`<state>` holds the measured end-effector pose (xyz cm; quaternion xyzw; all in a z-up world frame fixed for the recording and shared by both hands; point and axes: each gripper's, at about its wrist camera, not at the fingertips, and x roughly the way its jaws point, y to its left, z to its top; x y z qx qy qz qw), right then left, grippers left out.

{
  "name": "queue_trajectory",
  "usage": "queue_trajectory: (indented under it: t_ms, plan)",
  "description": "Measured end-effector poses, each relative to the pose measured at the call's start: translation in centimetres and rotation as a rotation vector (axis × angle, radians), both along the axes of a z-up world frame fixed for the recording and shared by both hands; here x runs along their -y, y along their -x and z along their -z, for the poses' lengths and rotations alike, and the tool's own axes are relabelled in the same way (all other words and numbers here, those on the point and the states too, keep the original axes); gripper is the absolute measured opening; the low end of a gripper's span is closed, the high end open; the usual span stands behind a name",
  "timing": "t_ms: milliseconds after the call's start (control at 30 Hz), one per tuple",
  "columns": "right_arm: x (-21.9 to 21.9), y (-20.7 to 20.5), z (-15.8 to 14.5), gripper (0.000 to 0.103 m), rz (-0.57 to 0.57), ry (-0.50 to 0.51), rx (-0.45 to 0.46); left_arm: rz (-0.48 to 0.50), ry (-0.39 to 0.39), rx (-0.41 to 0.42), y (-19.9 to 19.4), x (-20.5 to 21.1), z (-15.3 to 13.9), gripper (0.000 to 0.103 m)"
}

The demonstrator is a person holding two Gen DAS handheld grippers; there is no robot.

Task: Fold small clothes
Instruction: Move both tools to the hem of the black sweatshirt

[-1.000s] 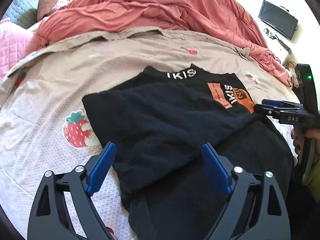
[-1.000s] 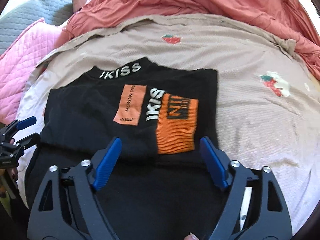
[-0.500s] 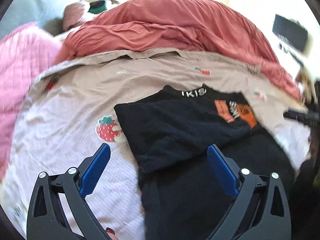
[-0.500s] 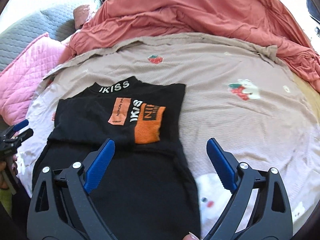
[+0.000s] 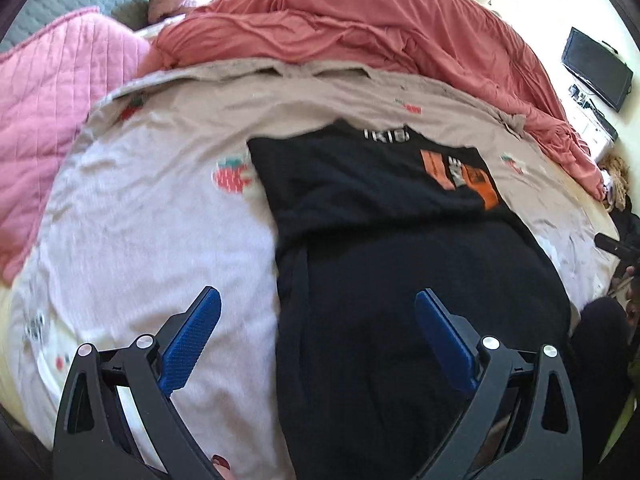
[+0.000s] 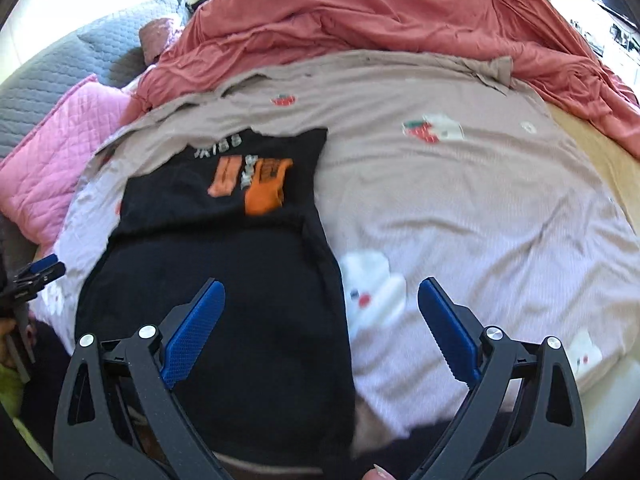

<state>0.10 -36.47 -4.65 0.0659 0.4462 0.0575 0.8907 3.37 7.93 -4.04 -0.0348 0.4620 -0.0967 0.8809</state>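
On the bed, centre of the left wrist frame: one black garment [image 5: 384, 264], partly folded, its upper part laid over the lower, orange patches and white lettering near the top edge. It rests on a beige sheet [image 5: 160, 216] printed with strawberries.

Left gripper [image 5: 316, 340]: lower centre of its own frame, jaws spread wide after just opening further, nothing between the blue pads; the left pad hangs over bare sheet, the right over black cloth, neither pressing on it.

Right gripper [image 6: 320, 328]: lower centre of its own frame, jaws likewise wide and just opened further, holding nothing; its left pad sits over the garment's lower part, its right over the sheet.

Upper part of both frames: a rumpled red duvet [image 5: 360, 36] heaped along the far side of the sheet.

Upper left: a pink quilted pillow [image 5: 48, 92], a grey quilted one [image 6: 60, 68] behind it.

Upper right of the left wrist frame: a dark screen [image 5: 596, 68] on the wall.
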Motion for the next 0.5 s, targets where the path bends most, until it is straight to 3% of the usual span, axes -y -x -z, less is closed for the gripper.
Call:
queue_trajectory:
  t_ms: [167, 333, 500]
  plan:
    - [-0.2, 1.0, 1.1, 0.091, -0.002, -0.006, -0.068, -0.022, 0.041, -0.110, 2.4, -0.7, 1.4, 0.097]
    - [-0.6, 1.2, 3.1, 0.091, -0.008, 0.009, -0.198, -0.030, 0.017, -0.253, 3.5, -0.4, 3.7, 0.096]
    - [-0.6, 1.8, 5.4, 0.091, -0.009, 0.002, -0.316, -0.002, 0.034, -0.335, 4.5, 0.4, 5.5, 0.096]
